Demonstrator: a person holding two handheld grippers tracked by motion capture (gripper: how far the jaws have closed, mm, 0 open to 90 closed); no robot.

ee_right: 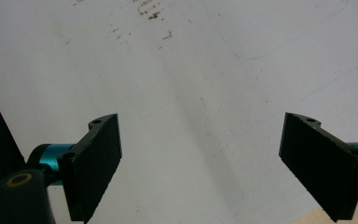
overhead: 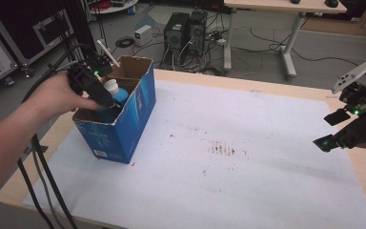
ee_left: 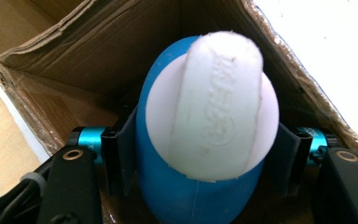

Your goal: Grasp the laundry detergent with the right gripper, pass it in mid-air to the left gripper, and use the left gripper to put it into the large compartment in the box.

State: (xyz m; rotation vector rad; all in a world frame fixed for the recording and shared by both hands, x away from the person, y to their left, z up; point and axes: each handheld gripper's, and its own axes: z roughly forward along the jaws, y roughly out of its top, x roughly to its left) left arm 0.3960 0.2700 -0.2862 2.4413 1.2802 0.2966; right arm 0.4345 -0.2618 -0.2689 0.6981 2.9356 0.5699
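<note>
On white-sheeted wooden table point(overhead: 248, 157): open blue cardboard box point(overhead: 124, 121) near left edge, faint brown stains point(overhead: 221, 149) mid-sheet. Left gripper point(ee_left: 200, 158) clamping blue white-capped plastic bottle point(ee_left: 205, 116) inside box. Right gripper point(ee_right: 200, 163) spread wide over bare right side.

floor point(overhead: 138, 14): grey, lying strewn with cables | two computer towers point(overhead: 186, 29): standing beyond the table | second desk point(overhead: 286, 7): standing on white legs at back | black flight case point(overhead: 28, 28): sitting on casters at left

High view: above, facing forward across white mat point(overhead: 248, 157). Left gripper view: close, down into cardboard box point(ee_left: 70, 51), shared with high. Right gripper view: near mat.
</note>
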